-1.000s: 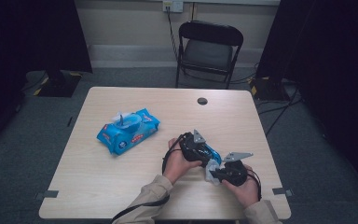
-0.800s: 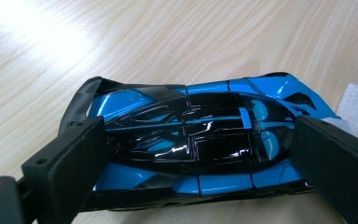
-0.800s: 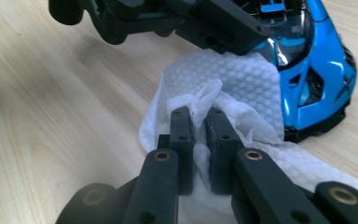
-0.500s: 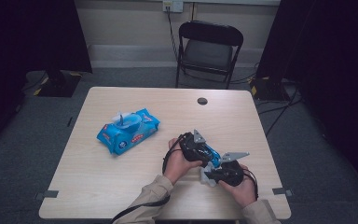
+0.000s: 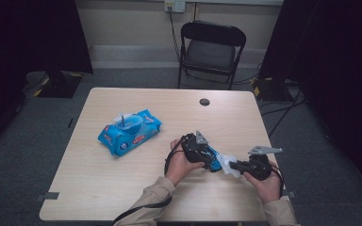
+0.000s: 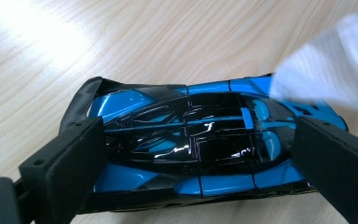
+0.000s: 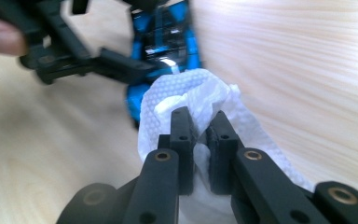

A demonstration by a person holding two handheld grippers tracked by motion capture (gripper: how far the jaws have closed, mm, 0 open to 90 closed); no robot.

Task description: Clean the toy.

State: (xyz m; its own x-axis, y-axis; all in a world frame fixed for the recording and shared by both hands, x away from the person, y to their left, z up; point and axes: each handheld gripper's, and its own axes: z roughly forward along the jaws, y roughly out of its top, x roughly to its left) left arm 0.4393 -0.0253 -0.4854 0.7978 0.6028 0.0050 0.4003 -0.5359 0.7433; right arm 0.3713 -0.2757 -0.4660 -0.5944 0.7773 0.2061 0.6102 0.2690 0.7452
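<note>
The toy car [image 6: 200, 149] sits low on the table [image 5: 122, 188], clamped across its sides by the left tongs [image 5: 206, 154], its long axis running crosswise between those jaws. The right tongs [image 7: 199, 123] lie just beside the car's near end, nearly closed and pinching a white wipe [image 7: 191, 95] whose bunched tip touches the car's body. Wiping on calls for a short push of the right hand toward the car.

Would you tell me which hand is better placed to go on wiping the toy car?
The right. Its tongs are shut on the white wipe, right at the blue toy car. The left tongs are clamped around the car, steadying it on the table.
</note>
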